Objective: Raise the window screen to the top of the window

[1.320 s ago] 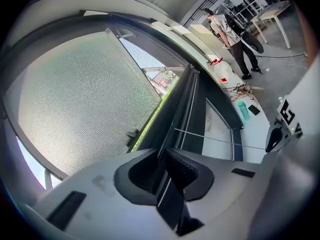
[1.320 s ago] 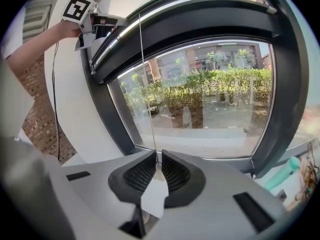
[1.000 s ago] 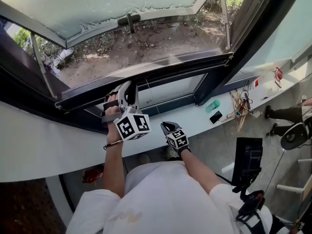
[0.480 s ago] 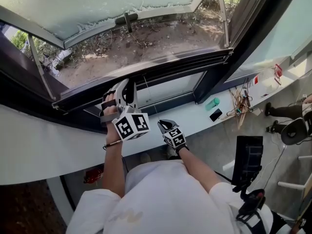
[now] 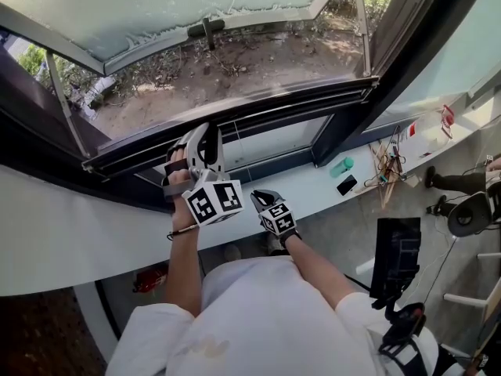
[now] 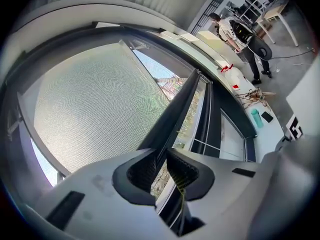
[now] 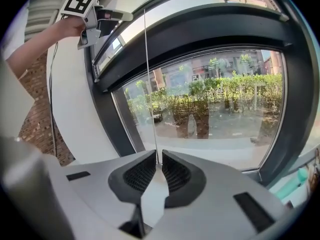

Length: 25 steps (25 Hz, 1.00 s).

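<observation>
left gripper (image 6: 162,156) fingers pinch the screen's stiff bar (image 6: 176,113), partway up the window (image 5: 407,45). right gripper (image 7: 158,160) fingers squeeze the thin cord (image 7: 148,84). mesh (image 6: 95,104) looks light, floppy; lift by the bar.

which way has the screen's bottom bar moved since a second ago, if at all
Yes, slightly up: the bottom bar stands farther above the fixed window frame.

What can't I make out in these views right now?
- cord: right gripper view, too thin to trace to its upper end.
- right gripper: in the head view its jaws are hidden behind its marker cube.
- teal item on the sill: head view, too small to identify.
</observation>
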Each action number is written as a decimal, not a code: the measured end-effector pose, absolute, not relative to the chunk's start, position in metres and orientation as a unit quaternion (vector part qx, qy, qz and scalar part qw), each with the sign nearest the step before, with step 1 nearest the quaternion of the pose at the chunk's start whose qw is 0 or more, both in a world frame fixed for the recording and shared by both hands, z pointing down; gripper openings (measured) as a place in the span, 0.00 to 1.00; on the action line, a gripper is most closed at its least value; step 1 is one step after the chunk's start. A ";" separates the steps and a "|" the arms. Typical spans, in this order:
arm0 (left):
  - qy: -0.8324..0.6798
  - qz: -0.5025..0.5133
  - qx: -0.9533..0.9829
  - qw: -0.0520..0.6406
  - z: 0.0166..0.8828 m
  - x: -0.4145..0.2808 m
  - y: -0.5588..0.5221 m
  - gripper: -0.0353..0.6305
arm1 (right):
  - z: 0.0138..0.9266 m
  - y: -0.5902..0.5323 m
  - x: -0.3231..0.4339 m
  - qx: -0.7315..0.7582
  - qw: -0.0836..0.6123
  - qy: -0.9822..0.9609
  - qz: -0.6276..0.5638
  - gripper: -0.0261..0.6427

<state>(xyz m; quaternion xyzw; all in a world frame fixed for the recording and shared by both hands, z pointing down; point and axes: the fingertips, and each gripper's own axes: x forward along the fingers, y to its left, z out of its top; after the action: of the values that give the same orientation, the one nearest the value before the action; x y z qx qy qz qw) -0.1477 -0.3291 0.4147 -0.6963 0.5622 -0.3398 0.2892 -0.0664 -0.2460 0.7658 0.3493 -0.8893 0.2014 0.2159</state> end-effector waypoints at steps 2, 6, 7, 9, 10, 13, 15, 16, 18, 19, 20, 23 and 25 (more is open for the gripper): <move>0.565 -0.336 -0.695 0.291 0.413 -0.148 -0.329 0.12 | 0.764 -0.247 -0.066 0.350 0.216 -0.890 0.199 0.09; 0.568 -0.329 -0.692 0.299 0.405 -0.148 -0.327 0.12 | 0.758 -0.249 -0.069 0.347 0.208 -0.894 0.194 0.09; 0.570 -0.326 -0.692 0.301 0.401 -0.148 -0.327 0.12 | 0.755 -0.251 -0.070 0.348 0.204 -0.895 0.192 0.09; 0.573 -0.319 -0.690 0.307 0.393 -0.149 -0.328 0.12 | 0.749 -0.256 -0.070 0.351 0.192 -0.897 0.189 0.09; 0.576 -0.314 -0.688 0.310 0.388 -0.149 -0.328 0.12 | 0.745 -0.259 -0.071 0.352 0.185 -0.898 0.186 0.09; 0.581 -0.303 -0.684 0.320 0.374 -0.150 -0.329 0.12 | 0.732 -0.266 -0.075 0.353 0.169 -0.903 0.177 0.09; 0.582 -0.302 -0.682 0.325 0.365 -0.150 -0.330 0.12 | 0.724 -0.270 -0.078 0.353 0.161 -0.906 0.171 0.09; 0.582 -0.301 -0.681 0.328 0.362 -0.150 -0.330 0.12 | 0.721 -0.272 -0.079 0.354 0.157 -0.907 0.169 0.09; 0.581 -0.300 -0.680 0.331 0.355 -0.150 -0.331 0.12 | 0.715 -0.275 -0.081 0.355 0.151 -0.908 0.166 0.09; 0.581 -0.299 -0.680 0.332 0.353 -0.150 -0.331 0.12 | 0.713 -0.276 -0.081 0.355 0.149 -0.908 0.165 0.09; 0.580 -0.299 -0.682 0.331 0.351 -0.150 -0.330 0.12 | 0.711 -0.276 -0.082 0.356 0.147 -0.908 0.165 0.09; 0.578 -0.296 -0.686 0.329 0.345 -0.148 -0.330 0.12 | 0.706 -0.276 -0.082 0.357 0.140 -0.909 0.165 0.09; 0.578 -0.294 -0.685 0.333 0.342 -0.148 -0.330 0.12 | 0.703 -0.277 -0.083 0.358 0.134 -0.909 0.164 0.09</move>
<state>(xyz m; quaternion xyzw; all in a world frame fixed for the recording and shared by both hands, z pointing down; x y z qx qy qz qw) -0.1484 -0.3305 0.3418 -0.6849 0.5778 -0.2940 0.3325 -0.0826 -0.2775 0.7031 0.3582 -0.9093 0.1640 0.1343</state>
